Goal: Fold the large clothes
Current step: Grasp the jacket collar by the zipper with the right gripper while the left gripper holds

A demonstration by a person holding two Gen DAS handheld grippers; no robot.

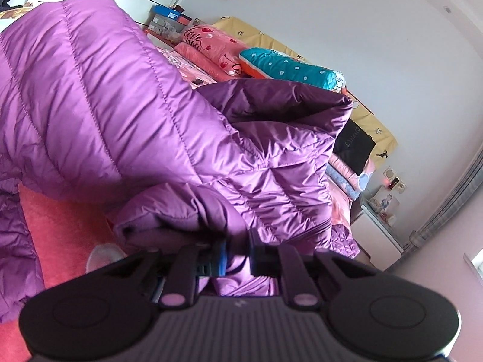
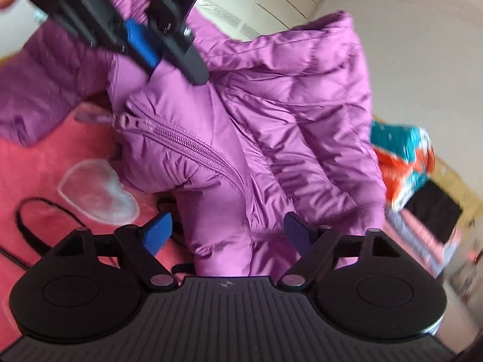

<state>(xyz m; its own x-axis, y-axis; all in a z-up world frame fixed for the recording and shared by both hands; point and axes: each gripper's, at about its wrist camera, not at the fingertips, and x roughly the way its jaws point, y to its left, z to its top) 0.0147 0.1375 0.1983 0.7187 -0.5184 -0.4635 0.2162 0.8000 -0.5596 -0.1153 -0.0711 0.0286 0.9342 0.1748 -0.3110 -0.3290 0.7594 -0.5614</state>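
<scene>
Left wrist view is showing the left tool [image 1: 237, 255] at the lower centre of the frame, its jaws drawn nearly together and pinching a fold of the purple quilted down jacket [image 1: 120, 105]. That jacket is filling the left and centre of the frame, lifted partly clear of the pink bed cover [image 1: 66, 220] at the lower left.

Risk, judged from this posture:
- The shiny shell fabric is looking slippery. A thin pinch by the left tool may be letting the fold slide out under the jacket's own weight.
- The padded bulk is hanging unevenly, so the garment may be twisting and spoiling the fold line.
- The zipper [image 2: 187, 147], running across the centre of the right wrist view, may be catching on a pad as the right tool is closing.
- Both tools are working close together at the upper left of the right wrist view, so a collision is possible.

Tool state:
- Left tool [image 2: 169, 57]: narrow, gripping jacket fabric near the collar area.
- Right tool [image 2: 228, 235]: jaws standing wide at the lower centre of its own view, with a bulge of jacket lying between them. The blue pads [image 2: 157, 232] are not pressing on it; nothing is held.
</scene>
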